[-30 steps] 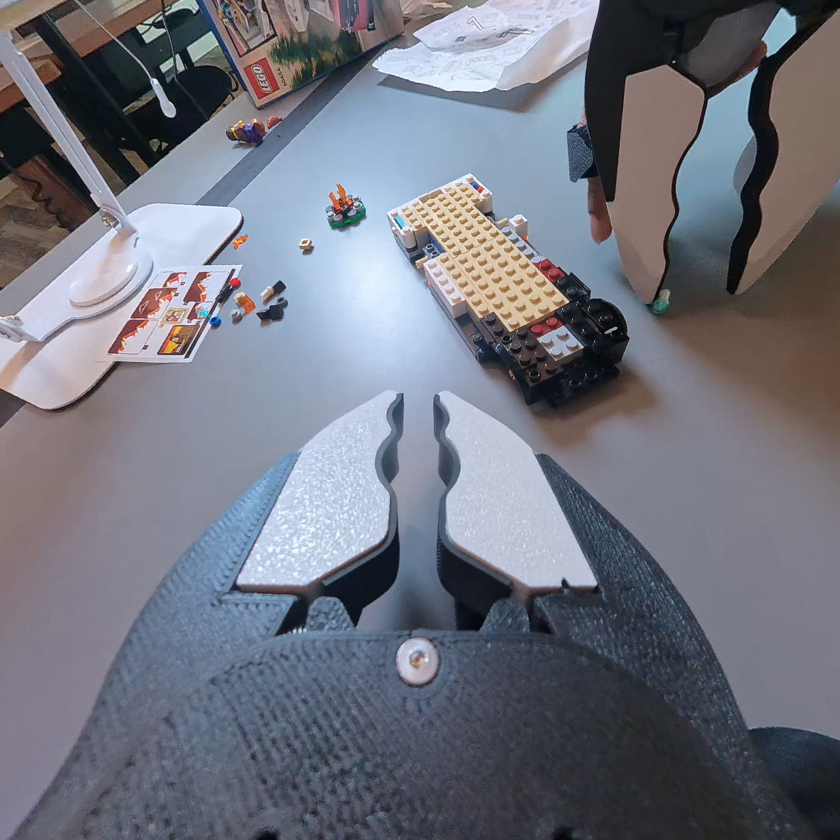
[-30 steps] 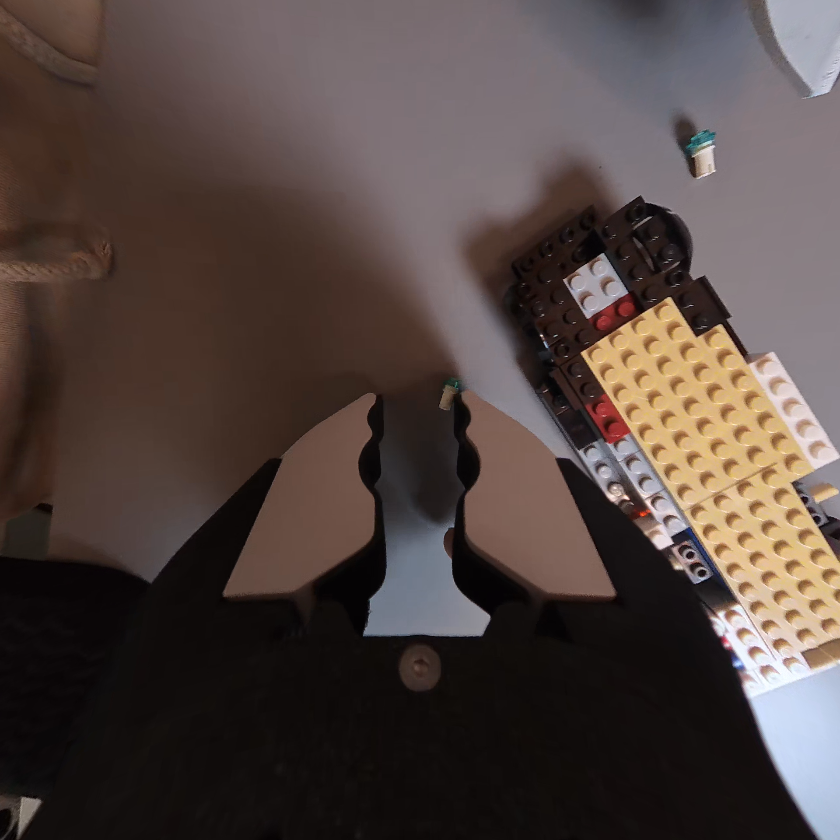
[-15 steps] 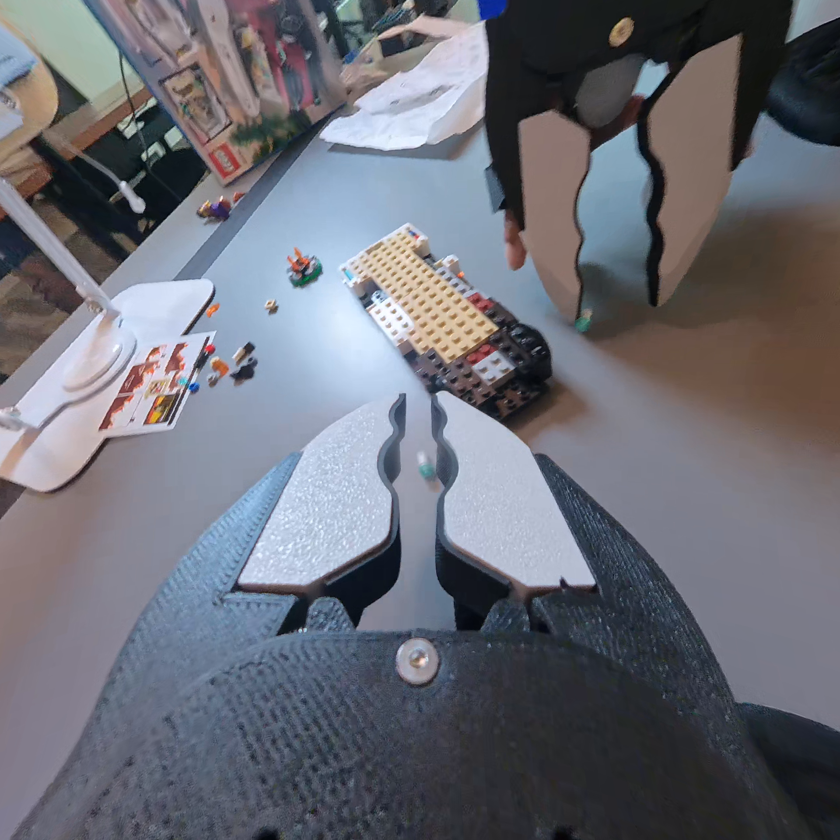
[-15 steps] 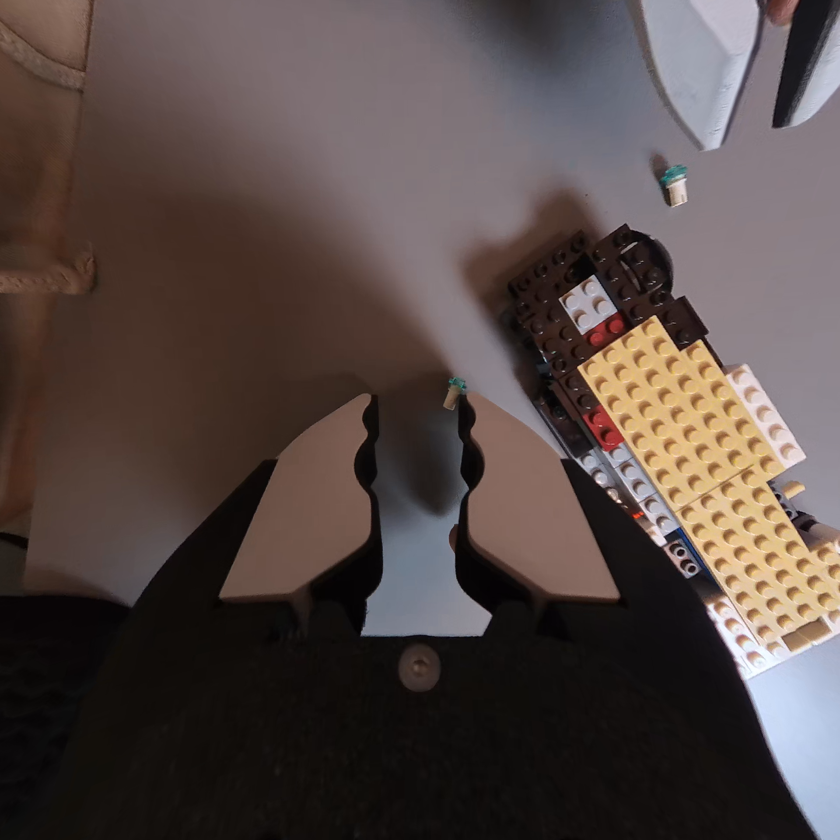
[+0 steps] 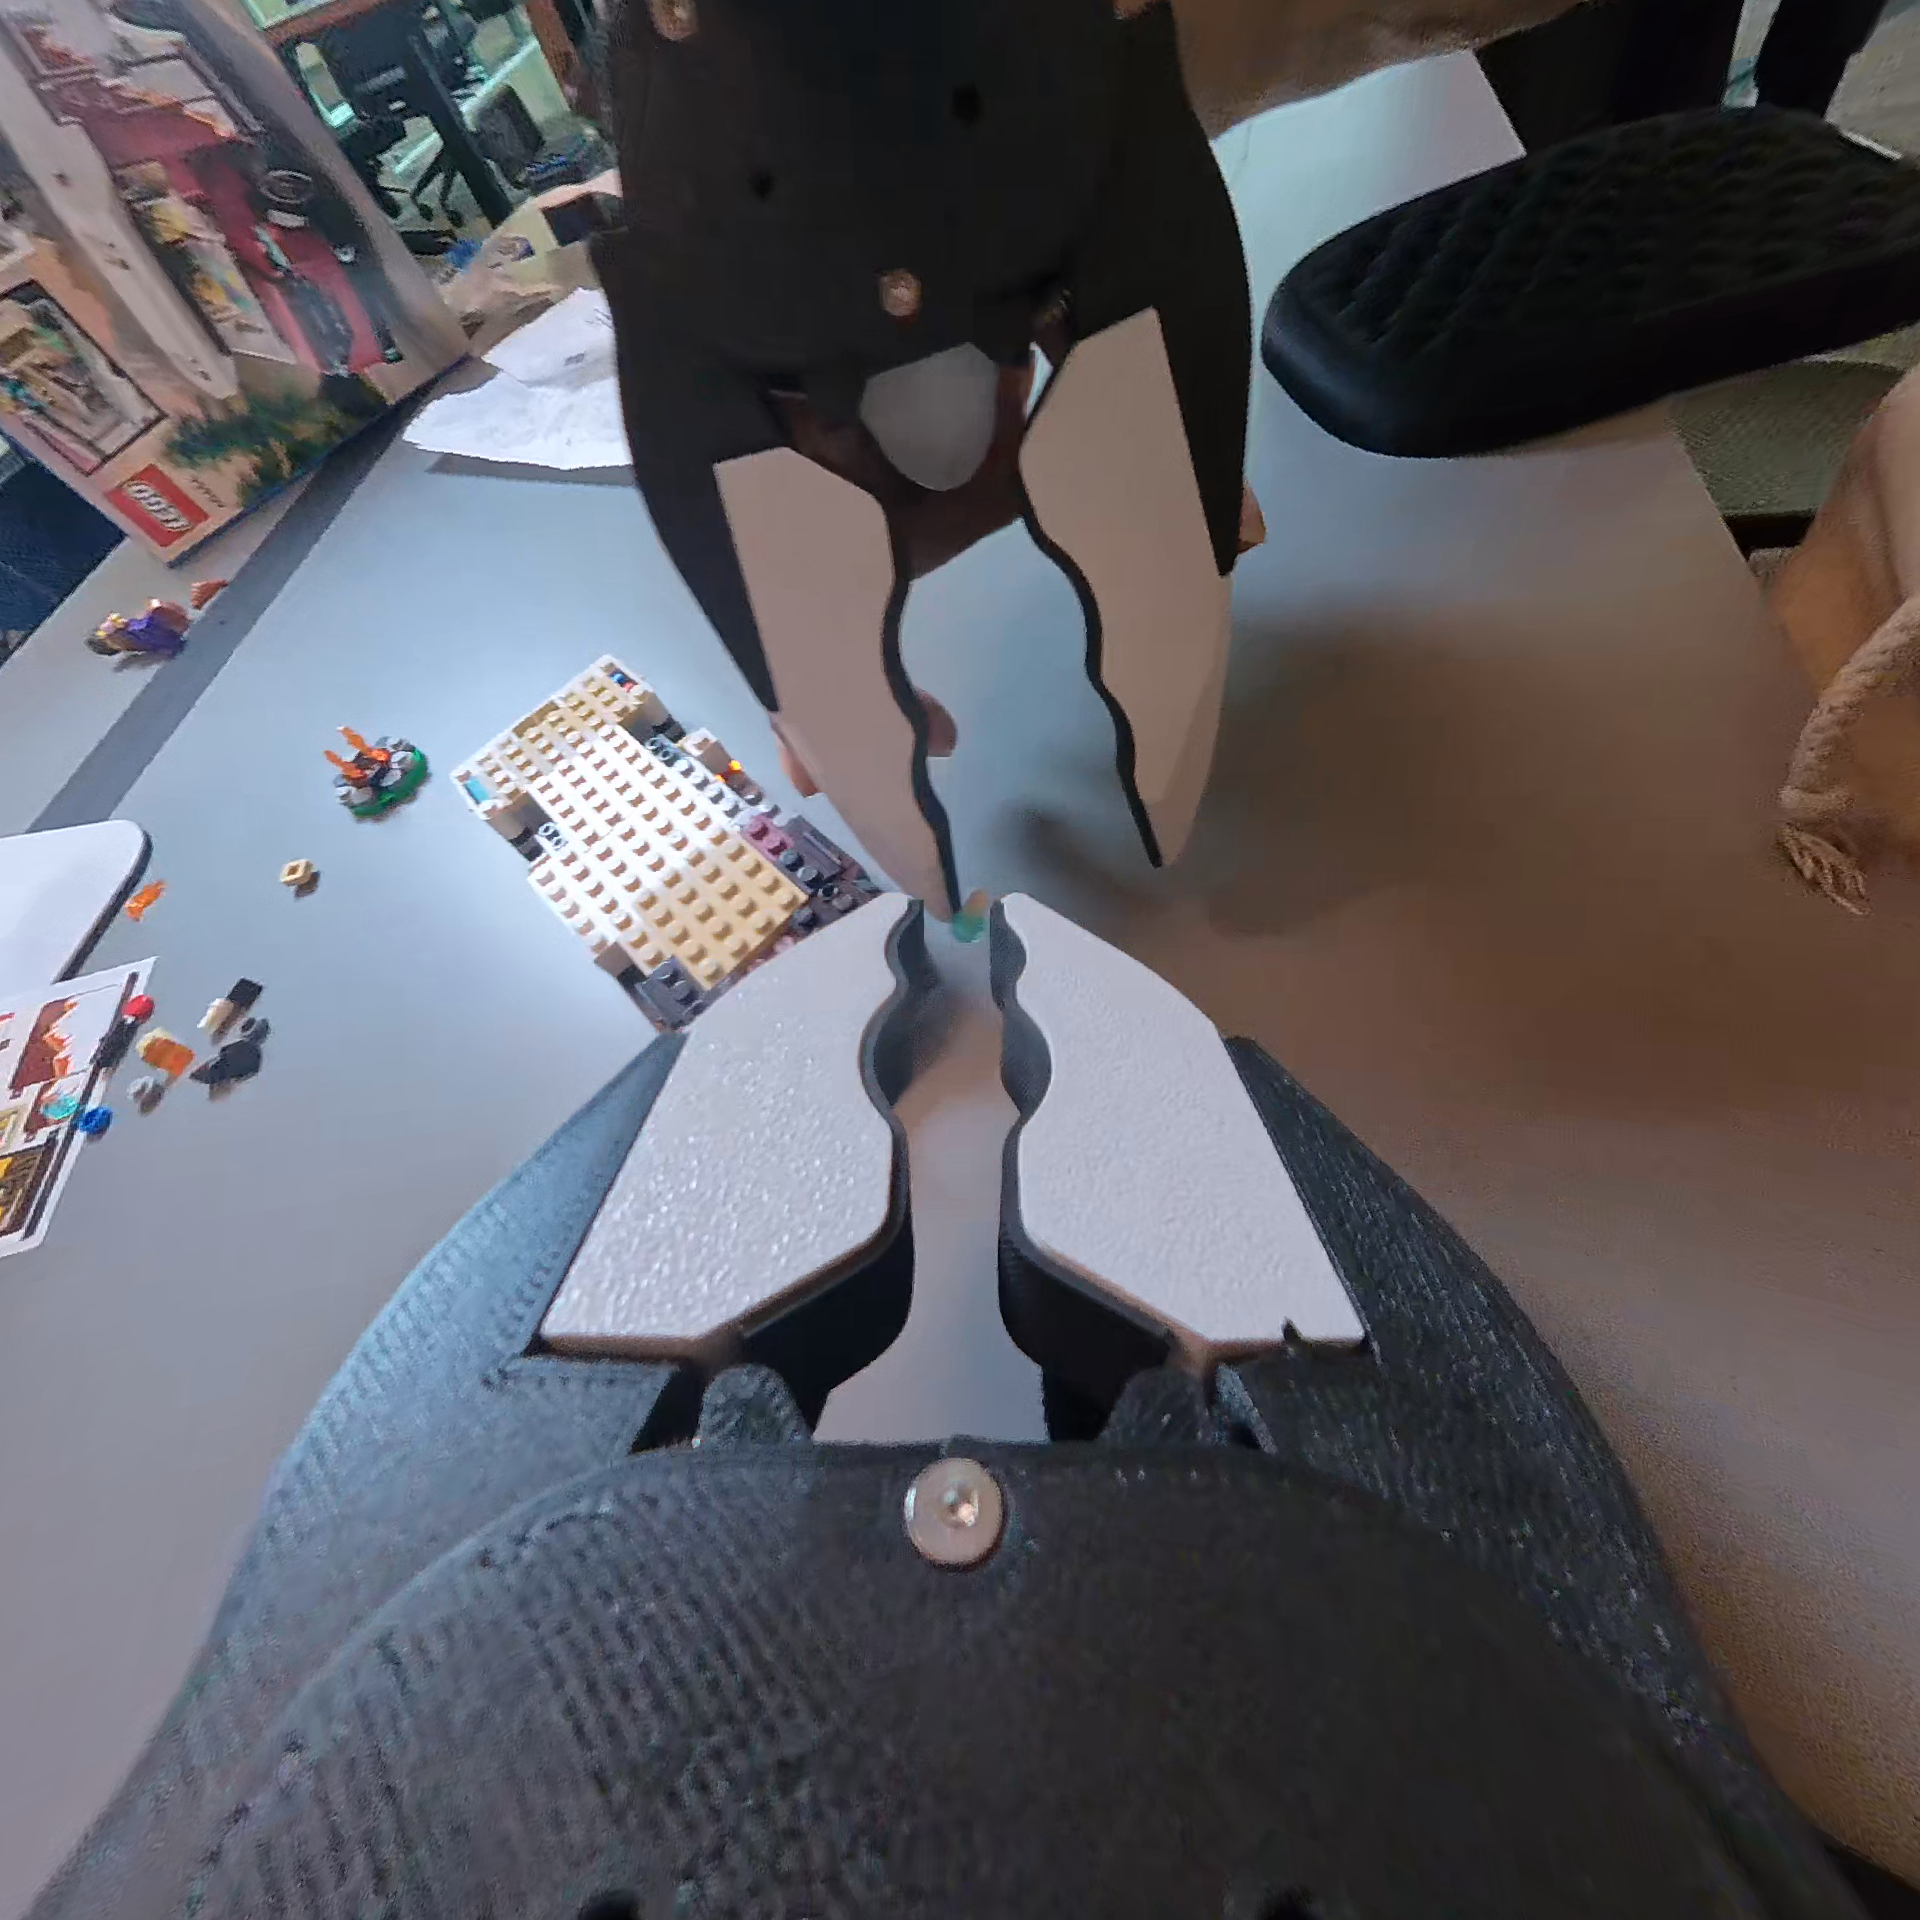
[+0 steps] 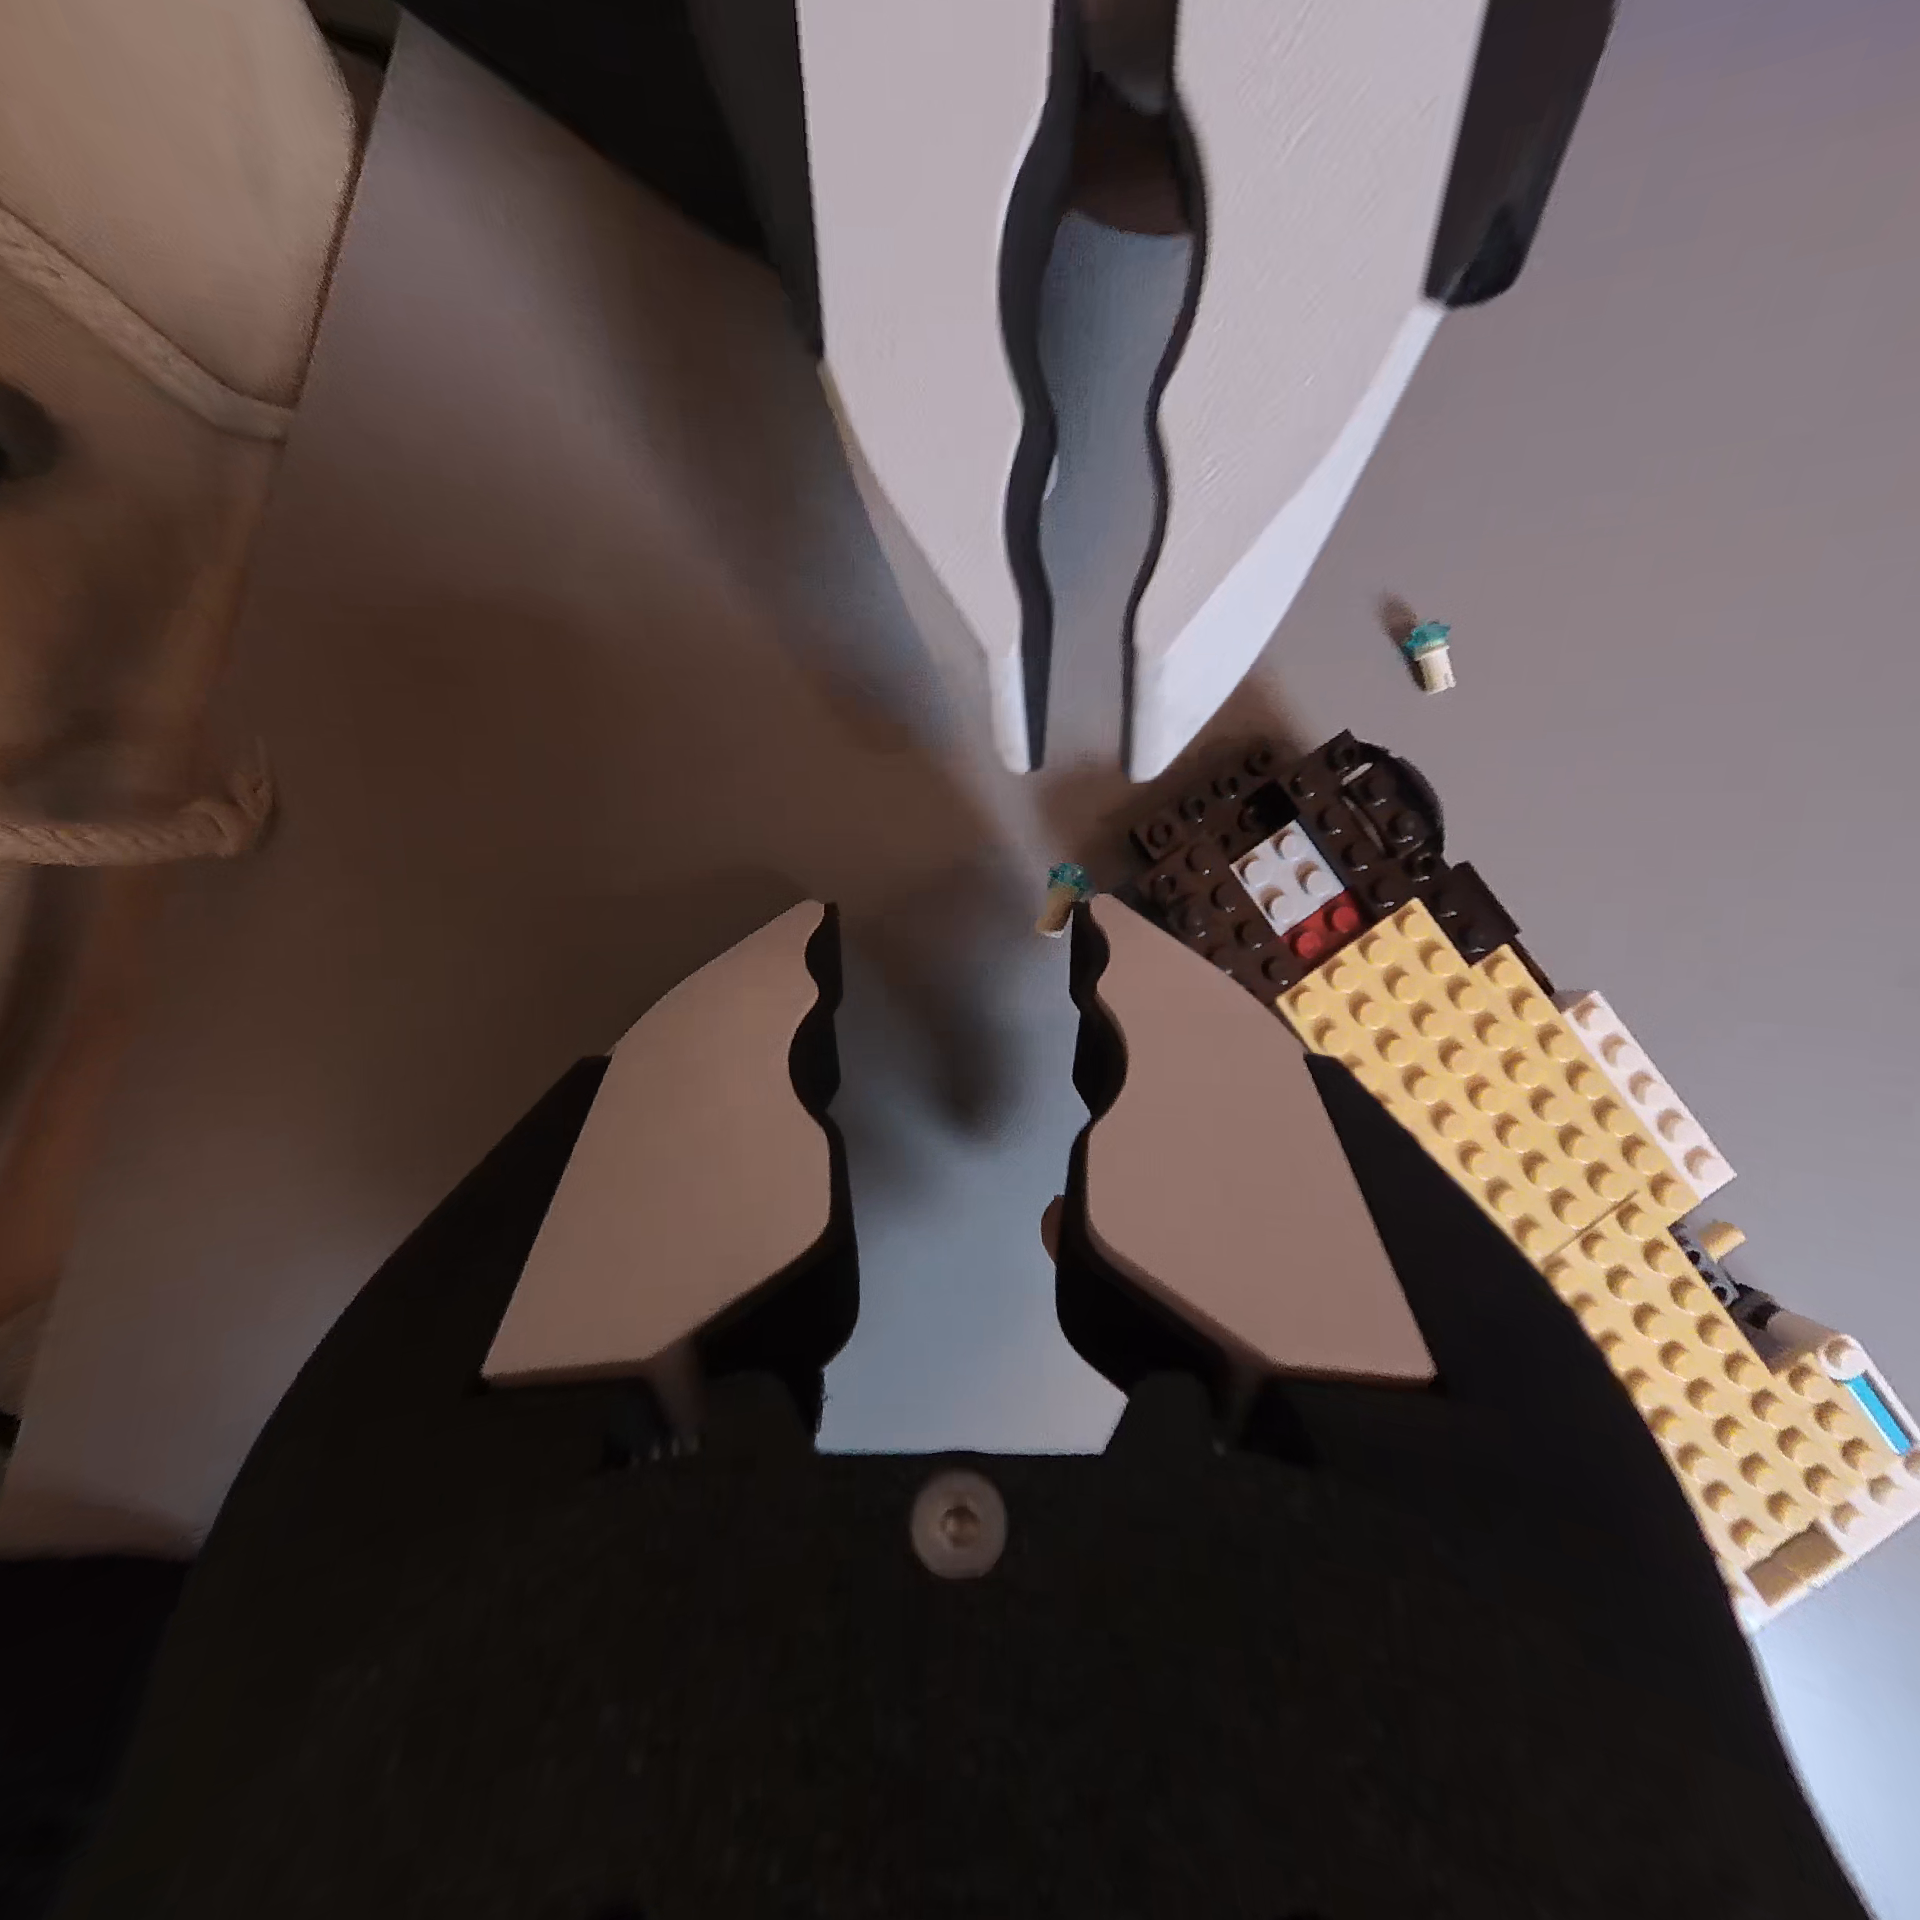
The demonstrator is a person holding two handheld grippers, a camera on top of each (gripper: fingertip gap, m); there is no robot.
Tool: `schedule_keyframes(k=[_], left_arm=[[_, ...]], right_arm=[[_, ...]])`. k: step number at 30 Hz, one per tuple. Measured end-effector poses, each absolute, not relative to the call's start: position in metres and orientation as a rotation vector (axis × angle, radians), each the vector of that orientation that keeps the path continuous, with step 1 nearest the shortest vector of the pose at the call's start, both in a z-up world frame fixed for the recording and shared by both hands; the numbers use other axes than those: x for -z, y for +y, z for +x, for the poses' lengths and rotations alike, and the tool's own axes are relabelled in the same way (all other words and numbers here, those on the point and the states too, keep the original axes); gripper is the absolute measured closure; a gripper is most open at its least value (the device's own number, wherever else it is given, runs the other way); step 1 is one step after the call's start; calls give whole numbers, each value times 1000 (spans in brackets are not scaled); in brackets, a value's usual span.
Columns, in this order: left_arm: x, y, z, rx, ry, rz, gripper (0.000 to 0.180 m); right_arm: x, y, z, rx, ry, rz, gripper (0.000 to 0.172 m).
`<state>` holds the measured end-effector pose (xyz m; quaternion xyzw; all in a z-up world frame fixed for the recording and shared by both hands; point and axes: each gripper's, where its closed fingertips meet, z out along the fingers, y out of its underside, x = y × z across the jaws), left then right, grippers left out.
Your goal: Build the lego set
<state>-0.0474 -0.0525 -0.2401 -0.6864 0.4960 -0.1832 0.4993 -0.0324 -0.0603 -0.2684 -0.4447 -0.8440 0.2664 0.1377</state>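
Note:
A tiny teal-topped tan piece sits against the inner side of one fingertip of my right gripper. The jaws stand wide apart, so only that one fingertip touches the piece. In the left wrist view the piece shows just ahead of my left gripper, whose jaws stand a narrow gap apart with nothing between them. The right gripper hangs down from above there. In the right wrist view the left gripper points at the piece from the far side, apart from it. A tan, white and black brick build lies beside it.
A second teal-topped piece lies on the grey table. A toy box, paper sheets, a sticker sheet, loose small bricks and a green-based piece lie to the left. A black padded armrest is at the far right. Both grippers' tips are close together, under 4 cm apart.
My left gripper moved forward until its tips nearly meet the right gripper's. The right jaws widened. The small piece stayed at the same right fingertip while the build drew closer to it.

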Motion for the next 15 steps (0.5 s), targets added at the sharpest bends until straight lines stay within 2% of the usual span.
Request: schedule_keyframes(k=[15], left_arm=[[277, -59, -45, 301, 1390, -1735, 175]], right_arm=[[262, -65, -43, -927, -2347, -1281, 126]])
